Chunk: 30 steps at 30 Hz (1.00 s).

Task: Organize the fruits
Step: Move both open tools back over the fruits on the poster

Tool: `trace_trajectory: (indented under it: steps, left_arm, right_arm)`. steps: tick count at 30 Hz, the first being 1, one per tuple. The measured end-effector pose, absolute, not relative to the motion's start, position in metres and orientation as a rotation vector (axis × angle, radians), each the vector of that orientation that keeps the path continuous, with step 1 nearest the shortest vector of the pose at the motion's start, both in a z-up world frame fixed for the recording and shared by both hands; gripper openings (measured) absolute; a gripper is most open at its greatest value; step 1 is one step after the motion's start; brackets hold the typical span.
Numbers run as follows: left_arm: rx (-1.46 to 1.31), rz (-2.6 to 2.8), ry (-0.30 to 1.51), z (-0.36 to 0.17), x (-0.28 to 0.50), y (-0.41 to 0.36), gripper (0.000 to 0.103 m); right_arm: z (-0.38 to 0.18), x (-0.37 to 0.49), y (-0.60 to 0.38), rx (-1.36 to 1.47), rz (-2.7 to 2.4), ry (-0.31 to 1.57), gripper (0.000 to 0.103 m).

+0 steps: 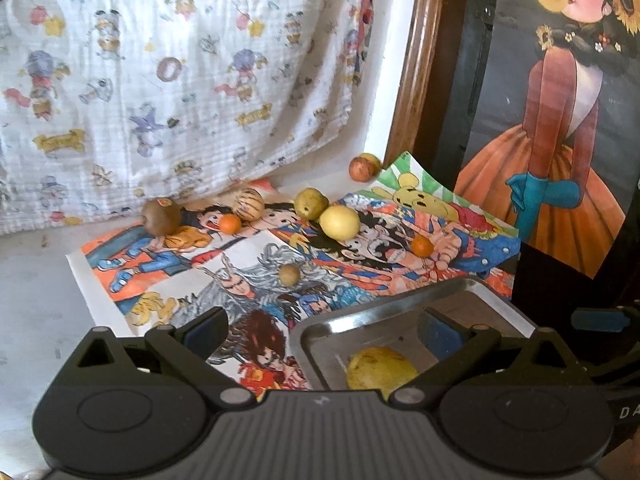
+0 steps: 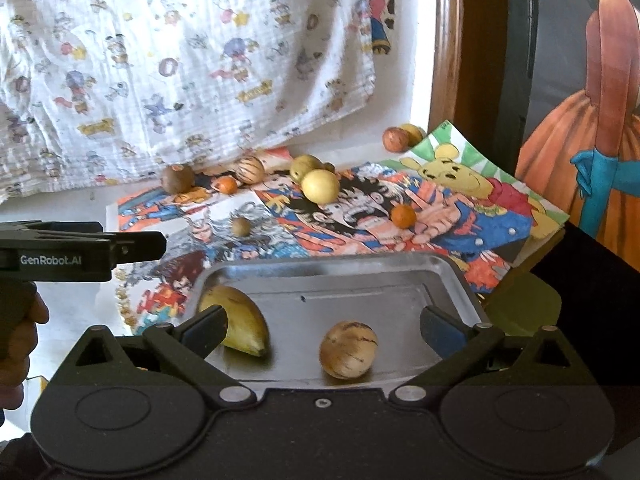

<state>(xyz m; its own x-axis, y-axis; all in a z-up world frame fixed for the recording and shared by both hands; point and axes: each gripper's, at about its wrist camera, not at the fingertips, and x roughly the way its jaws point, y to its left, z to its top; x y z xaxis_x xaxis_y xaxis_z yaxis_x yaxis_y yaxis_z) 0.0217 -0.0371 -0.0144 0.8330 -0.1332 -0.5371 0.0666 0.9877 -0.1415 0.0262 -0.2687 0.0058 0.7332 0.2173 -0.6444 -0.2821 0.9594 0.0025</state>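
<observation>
Both fingers wide open, empty.
My right fingers (image 2: 320, 322) straddle the melon (image 2: 347, 350) in the tray (image 2: 452, 276); banana (image 2: 240, 322) alongside.

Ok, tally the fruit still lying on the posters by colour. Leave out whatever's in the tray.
small orange fruit: 2
brown fruit: 2
striped tan fruit: 1
yellow-green fruit: 1
pale yellow fruit: 1
Total on the posters: 7
A small bump behind the yellow-green fruit is too hidden to count.
</observation>
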Motion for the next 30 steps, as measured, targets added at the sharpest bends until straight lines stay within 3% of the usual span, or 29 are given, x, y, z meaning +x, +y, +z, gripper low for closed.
trace_trajectory:
  steps: [30]
  left_arm:
    - [-0.169,-0.005,0.560,-0.013,0.034,0.025,0.102]
  right_arm:
    - [0.035,0.047,-0.213,-0.170,0.371,0.656,0.102]
